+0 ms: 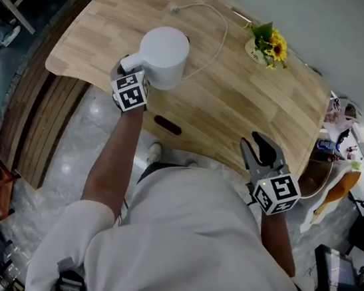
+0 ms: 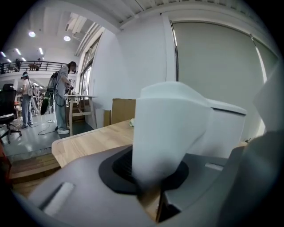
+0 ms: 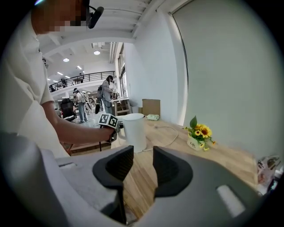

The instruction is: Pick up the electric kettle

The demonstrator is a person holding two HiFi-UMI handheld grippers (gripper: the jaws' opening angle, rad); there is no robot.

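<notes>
- The left hand-held gripper (image 1: 127,68) is at the grasp step. Its jaws have closed in on the upright white handle (image 2: 165,133) of the white cylindrical electric kettle (image 1: 164,55), with both dark pads against it.
- The kettle stands toward the left end of the pale wooden worktop (image 1: 241,109), about midway between the near and far edges. Its handle faces the near-left corner.
- By my reading the lift has not begun.
- The next move calls for a straight upward pull with a firm hold, since the body hangs off to one side of the handle and will want to swing.
- The thin white power cord (image 1: 218,32) loops from the kettle's foot toward the far edge. It could tug if the kettle is lifted far.
- The right hand-held gripper (image 1: 259,152) hovers over the near edge toward the right end. Its jaws are parted a little and nothing is between them.
- Only the left gripper view shows the pads meeting the handle, because from the head view that gripper's marker cube covers the contact.
- The right gripper view alone gives a side look, where the kettle's base seems to sit on the wood.
- The head view alone lays out the whole top, including the small pot of yellow sunflowers (image 1: 270,45) near the far-right edge, well apart from the kettle.
</notes>
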